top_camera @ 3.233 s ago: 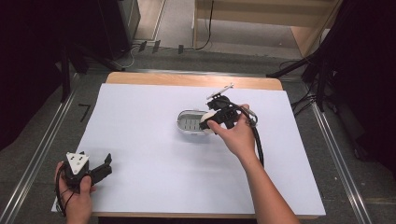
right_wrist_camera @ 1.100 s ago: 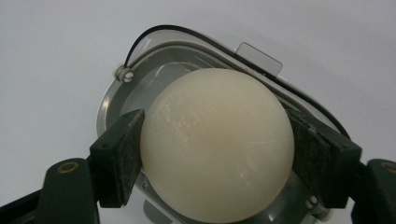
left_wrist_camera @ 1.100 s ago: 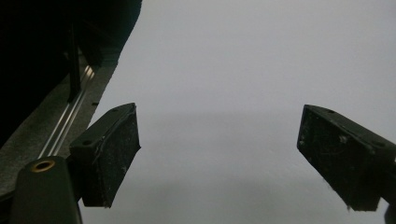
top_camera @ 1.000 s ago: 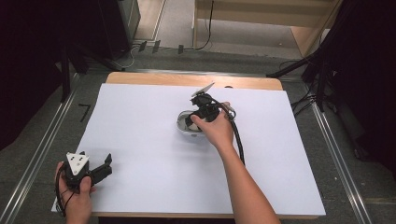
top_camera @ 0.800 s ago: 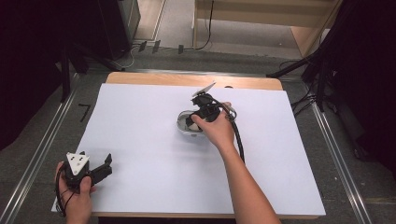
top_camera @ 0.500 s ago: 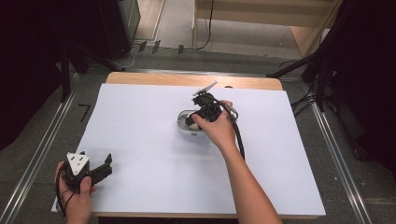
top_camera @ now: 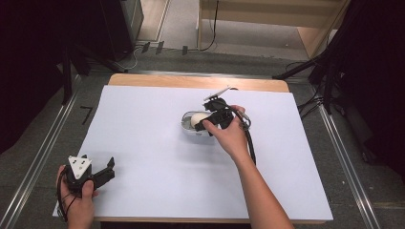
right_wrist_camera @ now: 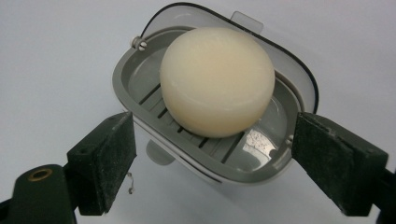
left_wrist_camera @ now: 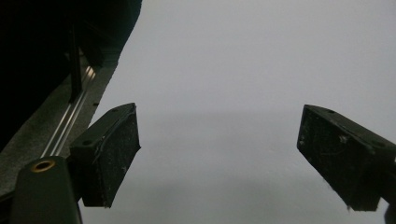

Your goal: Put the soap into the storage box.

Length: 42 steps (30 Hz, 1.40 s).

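The left hand-held gripper (top_camera: 107, 171) rests wide open on the white desk (top_camera: 143, 143) with nothing between its jaws. The right hand-held gripper (right_wrist_camera: 212, 168) is also open, its jaws flanking the grey soap dish (right_wrist_camera: 140, 88) just ahead, in which the round cream soap (right_wrist_camera: 217, 86) lies.

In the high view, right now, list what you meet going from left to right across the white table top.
Left gripper → soap dish → round soap → right gripper at the dish.
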{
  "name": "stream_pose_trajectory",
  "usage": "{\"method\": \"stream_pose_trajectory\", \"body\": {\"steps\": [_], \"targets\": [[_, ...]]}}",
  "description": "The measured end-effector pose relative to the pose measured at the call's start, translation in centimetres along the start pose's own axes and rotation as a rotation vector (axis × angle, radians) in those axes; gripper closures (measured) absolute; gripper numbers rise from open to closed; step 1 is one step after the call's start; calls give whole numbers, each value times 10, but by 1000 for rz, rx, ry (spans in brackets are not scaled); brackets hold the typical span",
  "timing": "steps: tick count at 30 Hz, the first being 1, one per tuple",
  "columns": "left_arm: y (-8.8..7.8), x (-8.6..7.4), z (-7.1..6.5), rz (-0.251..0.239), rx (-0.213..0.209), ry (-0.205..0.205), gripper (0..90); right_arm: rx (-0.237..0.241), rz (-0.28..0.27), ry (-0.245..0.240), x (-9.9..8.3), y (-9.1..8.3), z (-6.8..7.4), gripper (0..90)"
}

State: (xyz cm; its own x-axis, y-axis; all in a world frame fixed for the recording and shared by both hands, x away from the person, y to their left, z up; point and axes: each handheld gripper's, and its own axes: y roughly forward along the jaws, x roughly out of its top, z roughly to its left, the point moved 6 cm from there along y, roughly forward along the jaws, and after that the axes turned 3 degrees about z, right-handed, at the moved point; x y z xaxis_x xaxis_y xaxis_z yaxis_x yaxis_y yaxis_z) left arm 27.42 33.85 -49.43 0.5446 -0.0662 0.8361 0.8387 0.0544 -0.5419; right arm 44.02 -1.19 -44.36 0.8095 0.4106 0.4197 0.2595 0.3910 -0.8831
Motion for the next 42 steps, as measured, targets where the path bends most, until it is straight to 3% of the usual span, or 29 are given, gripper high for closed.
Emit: {"method": "stream_pose_trajectory", "body": {"steps": [20, 42], "targets": [[0, 0, 0, 4, 3, -4, 141, -25, -23, -21, -43, -21, -22, 139], [-1, 0, 0, -11, -16, -10, 140, -28, -42, -22, -93, -27, -41, 139]]}}
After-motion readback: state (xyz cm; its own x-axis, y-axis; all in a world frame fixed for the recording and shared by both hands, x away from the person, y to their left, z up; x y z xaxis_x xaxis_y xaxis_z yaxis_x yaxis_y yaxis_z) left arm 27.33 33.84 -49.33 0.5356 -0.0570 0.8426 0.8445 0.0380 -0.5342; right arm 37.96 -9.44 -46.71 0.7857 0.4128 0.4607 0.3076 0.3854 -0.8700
